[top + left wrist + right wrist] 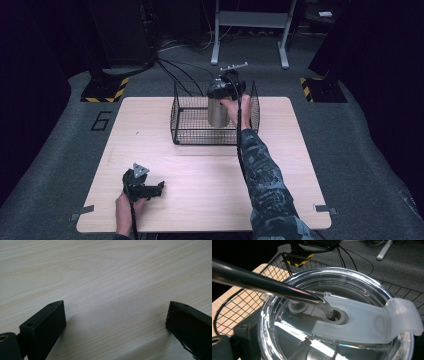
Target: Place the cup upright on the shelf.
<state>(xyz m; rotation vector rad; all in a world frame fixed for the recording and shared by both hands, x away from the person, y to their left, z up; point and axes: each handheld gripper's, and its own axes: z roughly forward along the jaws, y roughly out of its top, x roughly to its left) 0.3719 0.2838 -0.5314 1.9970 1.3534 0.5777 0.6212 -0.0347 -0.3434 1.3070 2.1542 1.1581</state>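
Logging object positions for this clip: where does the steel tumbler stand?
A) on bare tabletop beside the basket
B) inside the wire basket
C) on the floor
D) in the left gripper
B: the steel tumbler stands upright inside the wire basket, with the right gripper at its top.

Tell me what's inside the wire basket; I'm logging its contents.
A steel tumbler stands upright in the wire basket, with a clear lid and metal straw. The right gripper is at its top. The hand and tumbler hide part of the basket floor.
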